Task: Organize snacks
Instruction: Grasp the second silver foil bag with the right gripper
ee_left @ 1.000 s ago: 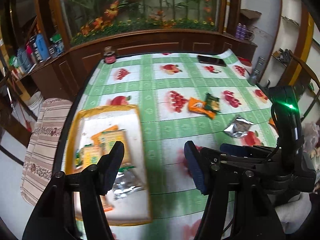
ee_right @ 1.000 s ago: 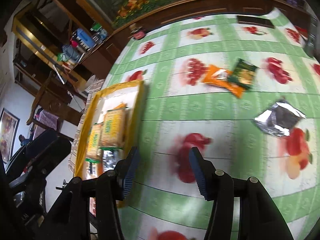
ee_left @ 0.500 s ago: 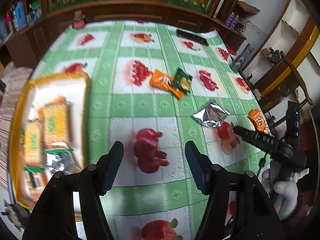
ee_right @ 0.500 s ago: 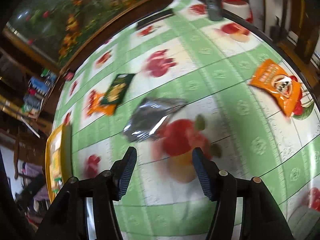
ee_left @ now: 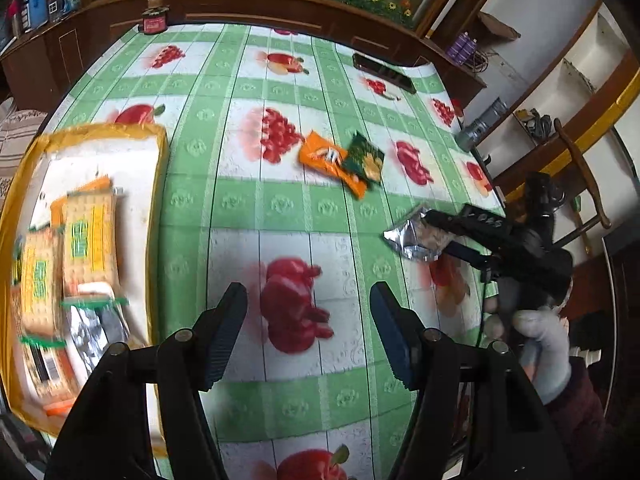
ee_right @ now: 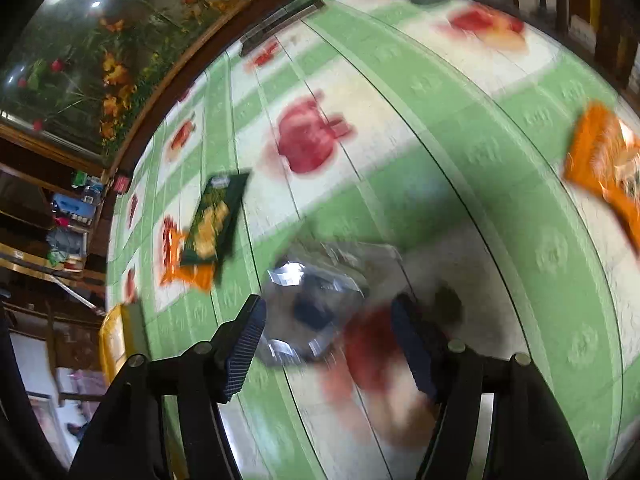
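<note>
A yellow tray (ee_left: 162, 160) at the table's left holds several snack packs. On the green fruit-print cloth lie an orange packet (ee_left: 326, 158) with a dark green packet (ee_left: 366, 156) overlapping it, and a silver packet (ee_left: 408, 236) further right. My left gripper (ee_left: 308, 332) hovers open over bare cloth beside the tray, nothing between its fingers. My right gripper (ee_right: 328, 332) points down at the silver packet (ee_right: 316, 288), which lies between its fingers; the jaws are opening and the pads do not press on it. A second orange packet (ee_right: 608, 164) lies to the right.
A black flat device (ee_left: 384, 74) and a red jar (ee_left: 154, 22) sit at the table's far side, and a grey cylinder (ee_left: 478, 130) at the right edge. A wooden cabinet runs behind the table. A gloved hand (ee_left: 540, 344) holds the right gripper; a chair (ee_left: 580, 176) stands beyond.
My right gripper swept from beside the tray across the table to the silver packet, and its jaws widened. The left gripper tipped downward and sank a little over the cloth.
</note>
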`<act>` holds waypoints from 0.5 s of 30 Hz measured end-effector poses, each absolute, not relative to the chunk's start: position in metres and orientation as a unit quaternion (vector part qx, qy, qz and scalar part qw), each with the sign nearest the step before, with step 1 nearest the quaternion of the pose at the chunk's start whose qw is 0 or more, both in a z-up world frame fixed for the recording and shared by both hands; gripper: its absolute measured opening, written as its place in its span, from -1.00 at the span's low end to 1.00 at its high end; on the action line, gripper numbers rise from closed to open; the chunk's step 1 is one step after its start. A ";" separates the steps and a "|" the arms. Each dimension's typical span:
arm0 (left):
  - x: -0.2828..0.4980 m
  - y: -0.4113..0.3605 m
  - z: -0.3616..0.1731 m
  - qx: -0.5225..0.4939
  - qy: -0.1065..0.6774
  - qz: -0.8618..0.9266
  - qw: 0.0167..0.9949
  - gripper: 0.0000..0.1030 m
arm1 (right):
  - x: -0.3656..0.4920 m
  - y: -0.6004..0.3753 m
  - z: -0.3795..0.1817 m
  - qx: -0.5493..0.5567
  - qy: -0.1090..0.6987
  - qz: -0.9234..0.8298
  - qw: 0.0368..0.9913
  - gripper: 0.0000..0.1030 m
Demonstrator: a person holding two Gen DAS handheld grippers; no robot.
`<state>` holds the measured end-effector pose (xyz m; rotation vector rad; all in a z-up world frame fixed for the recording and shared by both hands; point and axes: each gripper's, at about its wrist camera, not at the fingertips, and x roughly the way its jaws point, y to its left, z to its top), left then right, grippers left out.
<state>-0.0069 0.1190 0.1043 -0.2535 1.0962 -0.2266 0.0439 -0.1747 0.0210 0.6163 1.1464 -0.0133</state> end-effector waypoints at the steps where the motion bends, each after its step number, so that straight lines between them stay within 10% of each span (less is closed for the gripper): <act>1: 0.000 0.120 0.106 -0.122 0.517 -0.111 0.840 0.22 | 0.049 -0.169 0.021 0.278 0.538 -0.007 0.796 0.41; 15: 0.119 0.059 0.085 -0.037 0.526 -0.169 0.833 0.22 | 0.039 -0.115 0.021 0.124 0.547 -0.023 0.828 0.17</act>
